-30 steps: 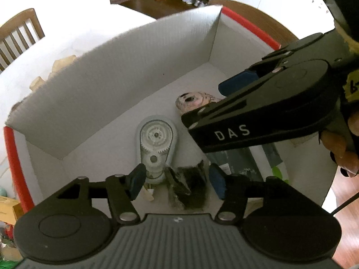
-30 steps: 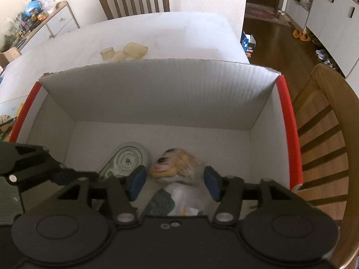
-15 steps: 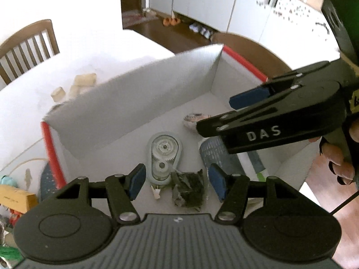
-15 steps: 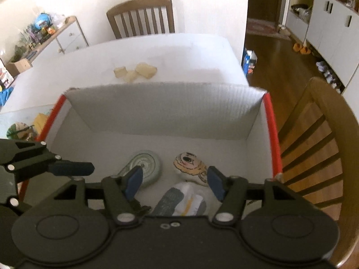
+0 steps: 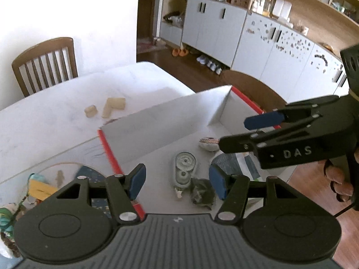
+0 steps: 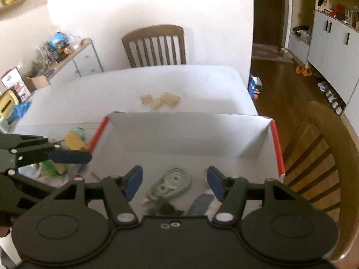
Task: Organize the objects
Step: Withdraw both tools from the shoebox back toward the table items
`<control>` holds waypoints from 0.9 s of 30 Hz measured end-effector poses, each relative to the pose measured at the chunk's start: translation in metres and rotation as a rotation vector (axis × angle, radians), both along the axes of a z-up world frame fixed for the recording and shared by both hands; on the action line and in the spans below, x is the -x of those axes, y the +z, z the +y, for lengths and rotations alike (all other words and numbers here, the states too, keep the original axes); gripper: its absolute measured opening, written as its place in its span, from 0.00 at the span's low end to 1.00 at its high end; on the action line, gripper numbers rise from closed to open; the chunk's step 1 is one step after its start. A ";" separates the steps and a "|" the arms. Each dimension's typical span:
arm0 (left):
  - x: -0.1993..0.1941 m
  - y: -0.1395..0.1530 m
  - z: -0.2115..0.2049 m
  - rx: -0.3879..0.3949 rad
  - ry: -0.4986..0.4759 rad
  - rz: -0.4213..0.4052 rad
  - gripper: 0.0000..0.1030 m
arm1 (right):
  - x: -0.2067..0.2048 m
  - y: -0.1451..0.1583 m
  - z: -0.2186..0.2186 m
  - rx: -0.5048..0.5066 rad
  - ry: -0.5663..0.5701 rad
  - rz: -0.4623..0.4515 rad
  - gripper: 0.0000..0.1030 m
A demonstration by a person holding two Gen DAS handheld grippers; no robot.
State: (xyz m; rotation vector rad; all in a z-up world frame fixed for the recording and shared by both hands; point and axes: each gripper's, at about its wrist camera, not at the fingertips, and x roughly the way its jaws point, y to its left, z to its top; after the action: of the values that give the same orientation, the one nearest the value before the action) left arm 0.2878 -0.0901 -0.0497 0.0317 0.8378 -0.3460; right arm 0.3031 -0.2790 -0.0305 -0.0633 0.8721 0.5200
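A white cardboard box with red edges [image 5: 157,125] [image 6: 179,134] stands on the white table. Inside lie a pale green correction-tape dispenser [image 5: 185,168] [image 6: 172,182], a dark crumpled wad [image 5: 200,194] [image 6: 165,208], a round cartoon-face item [image 5: 208,143] and a grey-white packet [image 5: 231,161] [image 6: 202,202]. My left gripper [image 5: 177,182] is open and empty above the box's near left edge. My right gripper [image 6: 174,182] is open and empty above the box; it shows at the right of the left wrist view [image 5: 262,121].
Several beige blocks [image 5: 107,108] [image 6: 160,100] lie on the table beyond the box. A pile of small items [image 5: 33,186] [image 6: 69,143] sits left of the box. Wooden chairs stand at the far side [image 6: 154,44] and right [image 6: 327,163].
Both grippers have risen and pulled back from inside the box, so the box looks smaller and the table and room show. Both stay open and empty.
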 end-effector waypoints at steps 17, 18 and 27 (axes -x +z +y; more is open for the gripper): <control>0.047 0.028 0.093 0.028 0.069 -0.100 0.79 | 0.067 0.022 0.061 -0.084 0.017 -0.079 0.85; 0.049 0.029 0.097 0.019 0.078 -0.107 0.80 | 0.070 0.022 0.066 -0.084 0.019 -0.088 0.86; 0.065 0.029 0.146 0.025 0.123 -0.119 0.81 | 0.089 0.022 0.112 -0.103 0.010 -0.104 0.93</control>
State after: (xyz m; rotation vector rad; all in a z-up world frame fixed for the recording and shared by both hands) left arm 0.2230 0.0554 -0.0211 -0.0221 0.7137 -0.2366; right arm 0.2141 -0.1669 -0.0081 -0.0003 0.7427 0.5659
